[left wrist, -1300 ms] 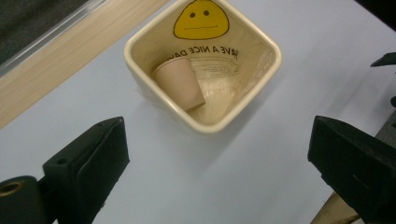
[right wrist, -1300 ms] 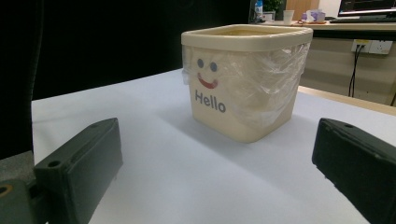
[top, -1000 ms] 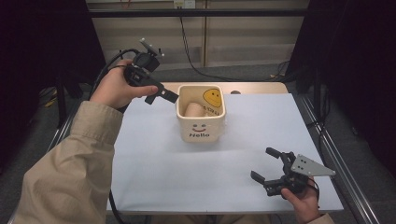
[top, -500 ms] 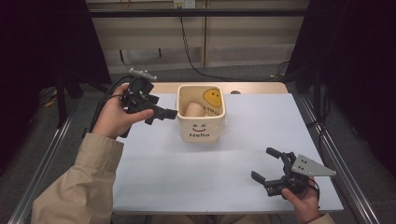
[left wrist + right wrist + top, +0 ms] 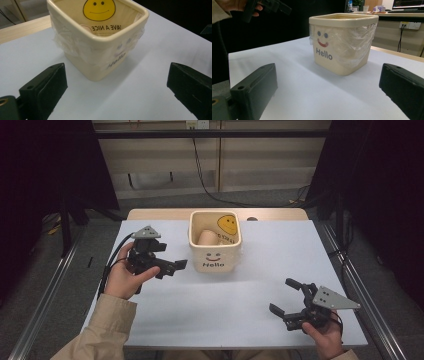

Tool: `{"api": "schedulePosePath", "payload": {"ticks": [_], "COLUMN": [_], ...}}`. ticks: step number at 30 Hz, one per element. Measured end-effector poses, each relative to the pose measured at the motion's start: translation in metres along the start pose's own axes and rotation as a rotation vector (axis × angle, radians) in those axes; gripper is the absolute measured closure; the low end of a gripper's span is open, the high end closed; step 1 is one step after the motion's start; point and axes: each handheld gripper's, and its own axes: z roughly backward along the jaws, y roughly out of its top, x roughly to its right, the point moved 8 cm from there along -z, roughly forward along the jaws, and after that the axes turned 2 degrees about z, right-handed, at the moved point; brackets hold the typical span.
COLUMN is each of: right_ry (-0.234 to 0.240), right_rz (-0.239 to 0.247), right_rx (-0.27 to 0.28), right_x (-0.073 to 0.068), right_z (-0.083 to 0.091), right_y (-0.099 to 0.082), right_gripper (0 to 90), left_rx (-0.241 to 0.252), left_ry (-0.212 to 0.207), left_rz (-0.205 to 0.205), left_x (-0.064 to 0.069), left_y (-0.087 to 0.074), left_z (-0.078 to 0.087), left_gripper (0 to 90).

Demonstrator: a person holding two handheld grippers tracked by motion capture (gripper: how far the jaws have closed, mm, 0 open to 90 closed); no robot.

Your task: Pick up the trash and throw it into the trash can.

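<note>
A cream square bin (image 5: 215, 251) with "Hello", a smiley face and a clear plastic liner stands at the table's far middle. A tan cup-like thing (image 5: 205, 238) lies inside it. My left gripper (image 5: 174, 267) hovers low just left of the bin and points at it. Its jaws have just been opening, and nothing is between them. The left gripper view looks past the wide-apart jaws to the bin (image 5: 100, 47) close ahead. My right gripper (image 5: 283, 296) rests open and empty near the front right. In its own view the bin (image 5: 342, 42) stands farther off and the left gripper (image 5: 274, 6) is at the top left.
A white sheet (image 5: 250, 285) covers the table, with a bare wooden strip (image 5: 160, 214) along the far edge. Metal rails (image 5: 45, 295) run down both sides. Cables (image 5: 210, 185) hang behind the table against a pale wall panel.
The left hand has come down and back toward the person, from beside the bin's upper left rim to just above the table left of it. The right hand has kept still.
</note>
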Motion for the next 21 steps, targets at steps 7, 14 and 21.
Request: {"api": "schedulePosePath", "payload": {"ticks": [7, 14, 21], "right_ry": [-0.008, -0.006, -0.01], "right_rz": [0.002, 0.002, 0.004], "right_rx": [0.0, -0.006, -0.007], "right_x": [0.001, 0.0, 0.001], "right_z": [0.0, 0.0, 0.0], "right_y": [0.0, -0.001, -0.001], "right_gripper": [1.3, 1.3, 1.3], "left_rx": [0.057, 0.082, 0.14], "left_ry": [-0.041, -0.04, -0.05], "left_rz": [0.001, -0.016, 0.009], "left_x": [0.005, 0.009, 0.011], "left_y": [-0.036, -0.064, -0.091], "left_z": [-0.001, -0.004, -0.007], "left_gripper": [2.6, 2.2, 2.4]}}
